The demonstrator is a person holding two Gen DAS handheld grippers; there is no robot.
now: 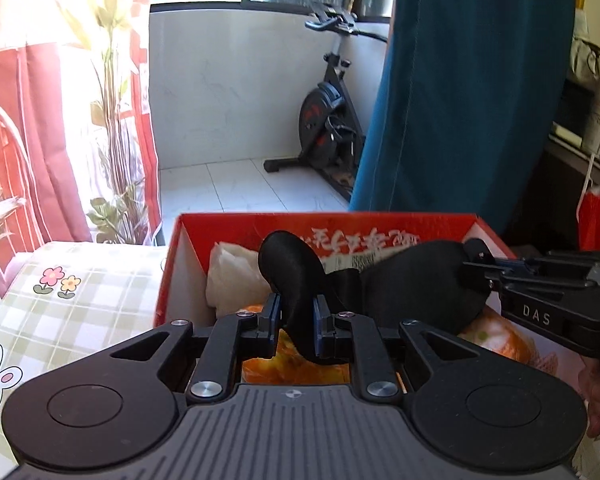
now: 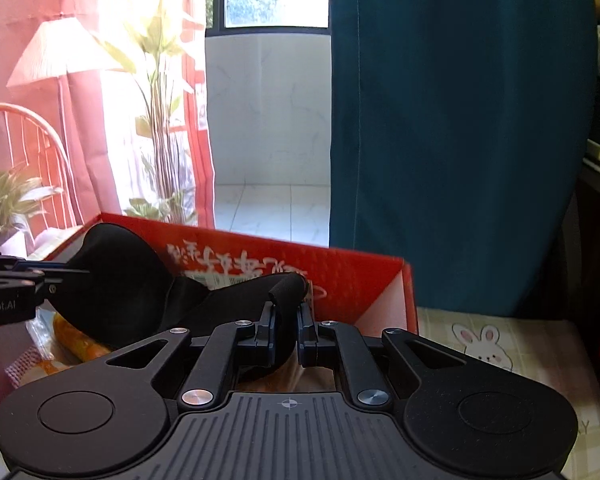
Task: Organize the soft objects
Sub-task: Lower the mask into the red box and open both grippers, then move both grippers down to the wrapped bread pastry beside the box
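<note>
The black sleep mask [image 1: 416, 284] hangs stretched between the two grippers just above the open red box [image 1: 324, 220], which stands on the checked bench [image 1: 80, 304]. To do this step well, I judge both hands should sink together so the mask settles flat inside the box, on top of the white bag [image 1: 232, 276] and the orange packets [image 1: 296, 372] already lying there; letting one end go early would probably make the soft fabric flop over the box's near wall. The left gripper [image 1: 296, 312] has its jaws nearly pressed together, pinching one rounded end of the mask, which curls up above the pads. The right gripper [image 2: 286, 320] likewise has its jaws squeezed tight on the other end, at the side of the box nearer its right wall.
</note>
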